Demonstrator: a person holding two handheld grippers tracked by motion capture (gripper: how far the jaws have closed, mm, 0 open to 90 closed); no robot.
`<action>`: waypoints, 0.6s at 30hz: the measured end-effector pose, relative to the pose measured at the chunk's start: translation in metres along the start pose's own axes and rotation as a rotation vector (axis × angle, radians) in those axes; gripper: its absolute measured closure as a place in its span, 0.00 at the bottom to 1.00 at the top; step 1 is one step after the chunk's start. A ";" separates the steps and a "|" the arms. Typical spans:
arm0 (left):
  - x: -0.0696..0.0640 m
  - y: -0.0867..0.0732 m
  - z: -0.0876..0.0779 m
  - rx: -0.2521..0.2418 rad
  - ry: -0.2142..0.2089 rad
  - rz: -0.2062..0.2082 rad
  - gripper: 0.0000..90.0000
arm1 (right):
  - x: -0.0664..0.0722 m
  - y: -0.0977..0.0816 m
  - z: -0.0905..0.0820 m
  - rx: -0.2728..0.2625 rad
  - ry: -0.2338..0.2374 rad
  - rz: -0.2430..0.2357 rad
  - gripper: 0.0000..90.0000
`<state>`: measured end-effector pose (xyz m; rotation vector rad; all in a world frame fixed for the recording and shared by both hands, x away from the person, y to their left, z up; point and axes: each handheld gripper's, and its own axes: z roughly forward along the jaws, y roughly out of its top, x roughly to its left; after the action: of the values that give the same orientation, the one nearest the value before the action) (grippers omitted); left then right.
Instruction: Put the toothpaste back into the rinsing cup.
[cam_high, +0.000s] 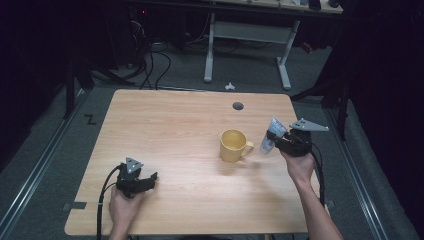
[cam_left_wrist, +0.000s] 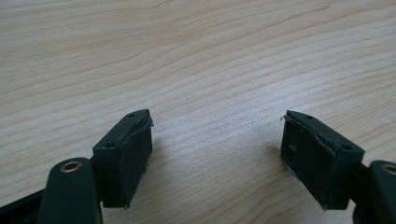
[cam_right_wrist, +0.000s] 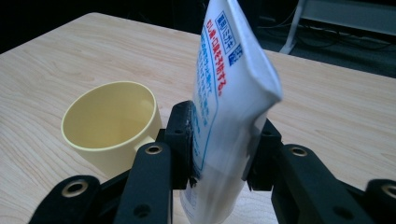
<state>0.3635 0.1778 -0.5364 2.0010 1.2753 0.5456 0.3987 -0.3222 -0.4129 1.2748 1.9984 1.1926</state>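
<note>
Right gripper view: right claw (cam_right_wrist: 219, 154) grips a tube (cam_right_wrist: 229, 93) beside a seemingly empty yellow mug (cam_right_wrist: 112, 126).

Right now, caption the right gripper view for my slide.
Right gripper clamps a white tube beside the empty yellow mug on the wooden table.

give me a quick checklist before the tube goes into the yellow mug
1. Grip: right claw is shut on the white tube, pads on both sides: ok.
2. Mug upright, mouth open, inside looks empty: ok.
3. Tube clear of the mug: held up beside the handle, not over the mouth yet: not ok.
4. Left claw open with nothing between its pads, low over bare table, well away from the mug: ok.
5. Tube cap closed: lower end hidden below the pads: cannot tell.
</note>
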 end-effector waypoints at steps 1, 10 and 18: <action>0.000 0.000 0.000 0.000 0.000 0.000 0.28 | 0.001 0.001 0.000 -0.003 -0.001 -0.003 0.75; 0.000 0.000 0.000 0.000 0.000 0.000 0.28 | 0.004 0.006 0.000 -0.006 0.015 -0.010 0.75; 0.000 0.000 0.000 0.000 0.000 0.000 0.28 | 0.007 0.011 -0.001 0.000 0.025 -0.024 0.75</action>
<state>0.3635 0.1778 -0.5364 2.0008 1.2752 0.5456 0.4001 -0.3147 -0.4025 1.2386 2.0257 1.2024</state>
